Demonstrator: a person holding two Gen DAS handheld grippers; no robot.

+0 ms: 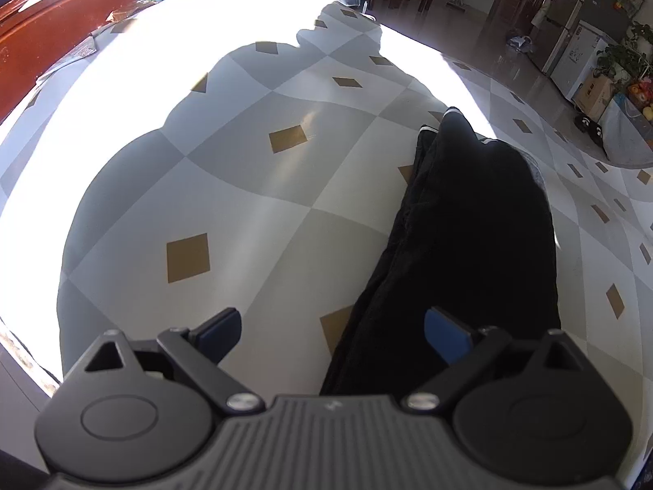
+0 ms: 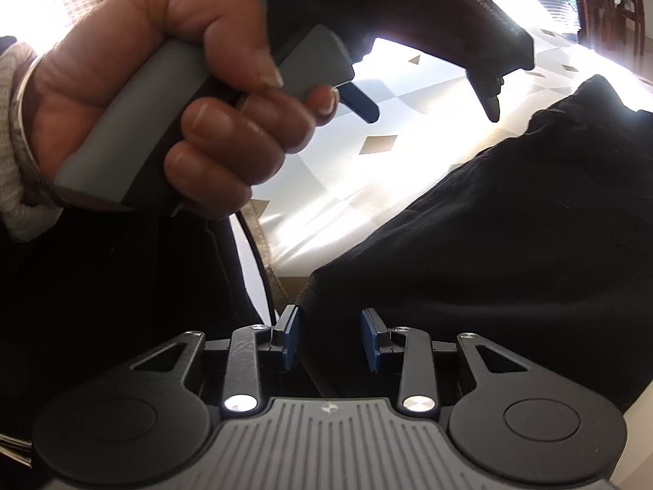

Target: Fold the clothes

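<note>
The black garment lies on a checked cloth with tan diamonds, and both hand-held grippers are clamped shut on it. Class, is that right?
Not quite. The black garment does lie on the checked cloth with tan diamonds, but neither hand-held gripper is shut. The left wrist view shows the left hand-held gripper wide open; the right wrist view shows the right hand-held gripper open around the garment's edge.

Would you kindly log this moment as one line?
left hand-held gripper: open, empty | right hand-held gripper: open at black garment edge | garment lies on checked tablecloth | fold pending
</note>
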